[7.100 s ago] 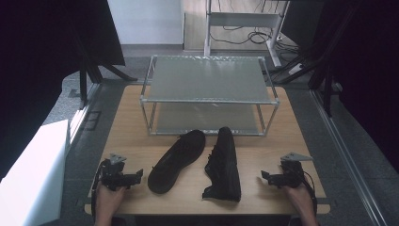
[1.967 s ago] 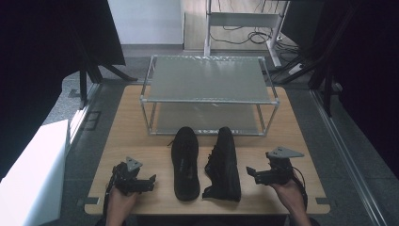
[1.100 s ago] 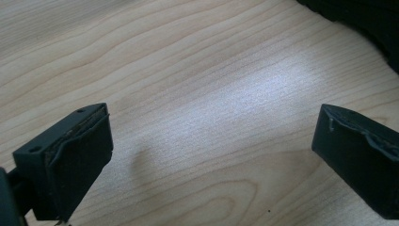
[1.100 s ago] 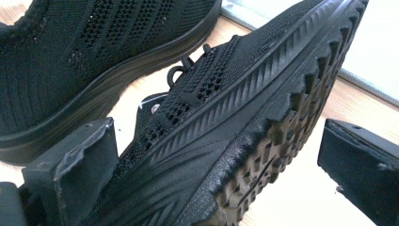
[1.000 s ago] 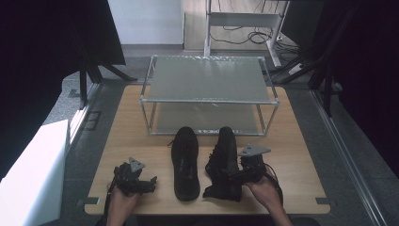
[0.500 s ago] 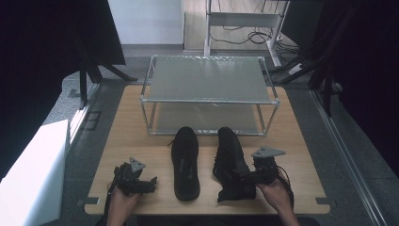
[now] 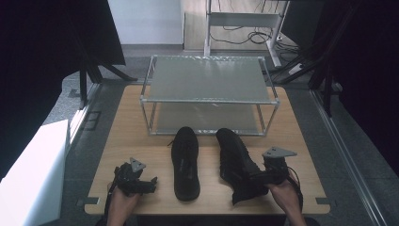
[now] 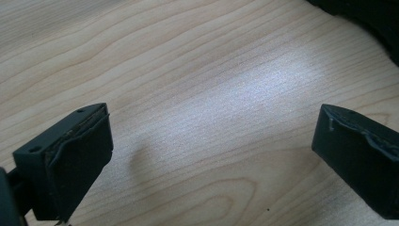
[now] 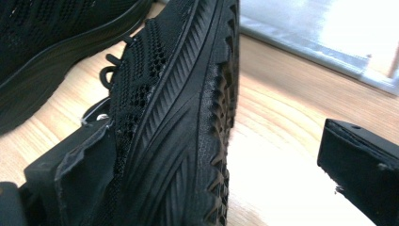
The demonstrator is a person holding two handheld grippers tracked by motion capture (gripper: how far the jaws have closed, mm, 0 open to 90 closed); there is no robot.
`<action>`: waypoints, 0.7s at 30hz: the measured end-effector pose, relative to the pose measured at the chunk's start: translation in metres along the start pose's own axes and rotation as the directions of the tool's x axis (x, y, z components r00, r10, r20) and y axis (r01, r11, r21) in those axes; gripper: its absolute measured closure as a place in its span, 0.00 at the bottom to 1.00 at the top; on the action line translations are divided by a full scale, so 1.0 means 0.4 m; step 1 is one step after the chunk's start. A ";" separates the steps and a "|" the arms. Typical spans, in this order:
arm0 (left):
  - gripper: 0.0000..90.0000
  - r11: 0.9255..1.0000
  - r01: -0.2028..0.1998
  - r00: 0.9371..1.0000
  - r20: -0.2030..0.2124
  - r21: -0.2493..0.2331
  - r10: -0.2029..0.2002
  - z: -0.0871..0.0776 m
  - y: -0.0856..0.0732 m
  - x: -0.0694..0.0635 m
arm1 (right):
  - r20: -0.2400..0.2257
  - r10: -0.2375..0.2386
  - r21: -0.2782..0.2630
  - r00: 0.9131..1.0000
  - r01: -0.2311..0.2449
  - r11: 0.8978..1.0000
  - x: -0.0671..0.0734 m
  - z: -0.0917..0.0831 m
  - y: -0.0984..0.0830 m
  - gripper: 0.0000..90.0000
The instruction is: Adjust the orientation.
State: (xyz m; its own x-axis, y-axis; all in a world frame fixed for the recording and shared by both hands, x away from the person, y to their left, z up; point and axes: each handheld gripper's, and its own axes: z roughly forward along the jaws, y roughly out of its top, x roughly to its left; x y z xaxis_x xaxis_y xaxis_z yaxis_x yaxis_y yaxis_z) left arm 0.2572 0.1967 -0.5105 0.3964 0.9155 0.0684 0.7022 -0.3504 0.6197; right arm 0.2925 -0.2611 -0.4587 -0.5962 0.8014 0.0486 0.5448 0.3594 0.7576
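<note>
Two black mesh shoes lie on the wooden table (image 7: 127,136), toes toward the rack. The left shoe (image 7: 185,162) rests flat on its sole. The right shoe (image 7: 235,157) is tipped toward its side at the heel, its ribbed sole (image 9: 197,117) facing my right gripper's camera. My right gripper (image 7: 262,178) is open around that heel. One jaw presses the mesh upper, and the other stands apart from the sole. My left gripper (image 7: 149,182) rests open on bare wood at the front left, nothing between its jaws (image 8: 211,155).
A metal rack (image 7: 209,77) with two frosted shelves stands at the back of the table; its lower shelf (image 9: 320,28) lies just beyond the shoes' toes. The left shoe (image 9: 47,47) sits close beside the right one. Bare wood flanks both shoes.
My right gripper came in at the right shoe's heel, then drew back right and nearer, and the heel rolled onto its side. The left gripper and left shoe stayed put.
</note>
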 end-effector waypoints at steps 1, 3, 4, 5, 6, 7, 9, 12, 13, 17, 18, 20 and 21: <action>0.00 1.000 -0.001 1.000 0.001 0.001 0.001 0.000 0.000 0.000 | 0.008 0.014 -0.015 1.000 -0.013 1.000 -0.011 -0.009 0.000 0.00; 0.00 1.000 -0.002 1.000 0.001 0.003 0.002 0.000 0.000 -0.001 | 0.016 0.018 -0.024 1.000 -0.017 1.000 -0.021 -0.017 0.001 0.00; 0.00 1.000 -0.002 1.000 0.001 0.003 0.002 0.001 0.000 -0.001 | 0.020 0.021 -0.027 1.000 -0.021 0.999 -0.026 -0.021 0.001 0.00; 0.00 1.000 -0.002 1.000 0.001 0.003 0.002 0.001 0.000 -0.001 | 0.024 0.023 -0.030 0.999 -0.022 0.999 -0.029 -0.023 0.002 0.00; 0.00 1.000 -0.002 1.000 0.001 0.003 0.002 0.001 0.000 -0.001 | 0.028 0.027 -0.035 0.999 -0.026 0.999 -0.033 -0.026 0.002 0.00; 0.00 1.000 -0.002 1.000 0.000 0.003 0.002 0.001 0.000 0.000 | 0.028 0.027 -0.035 0.999 -0.026 0.999 -0.033 -0.026 0.002 0.00; 0.00 1.000 -0.004 1.000 -0.001 0.003 0.004 0.001 0.000 0.000 | 0.033 0.036 -0.043 0.999 -0.035 0.998 -0.044 -0.032 0.001 0.00; 0.00 1.000 -0.004 1.000 -0.001 0.006 0.004 0.002 0.000 -0.002 | 0.044 0.047 -0.052 0.998 -0.045 0.998 -0.059 -0.041 0.001 0.00; 0.00 1.000 -0.004 1.000 0.000 0.006 0.004 0.002 0.001 -0.002 | 0.056 0.052 -0.057 0.997 -0.049 0.997 -0.068 -0.047 0.001 0.01; 0.00 1.000 -0.007 1.000 0.001 0.008 0.007 0.004 0.001 -0.003 | 0.072 0.065 -0.065 0.995 -0.061 0.996 -0.087 -0.057 -0.001 0.02; 0.00 1.000 -0.007 1.000 0.002 0.008 0.007 0.004 0.001 -0.004 | 0.079 0.079 -0.072 0.994 -0.073 0.995 -0.099 -0.062 -0.004 0.04; 0.00 1.000 -0.007 1.000 0.001 0.009 0.007 0.004 0.001 -0.004 | 0.087 0.087 -0.078 0.992 -0.080 0.994 -0.108 -0.065 -0.007 0.05; 0.00 1.000 -0.007 1.000 0.001 0.009 0.007 0.005 0.001 -0.004 | 0.097 0.093 -0.083 0.991 -0.085 0.993 -0.116 -0.068 -0.010 0.06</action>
State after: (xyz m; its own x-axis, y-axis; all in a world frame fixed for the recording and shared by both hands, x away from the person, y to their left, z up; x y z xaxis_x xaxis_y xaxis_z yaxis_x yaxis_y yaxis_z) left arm 0.2579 0.1946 -0.5118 0.4020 0.9128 0.0717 0.7050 -0.3585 0.6120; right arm 0.3019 -0.3128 -0.4463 -0.4830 0.8738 0.0557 0.5429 0.2489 0.8020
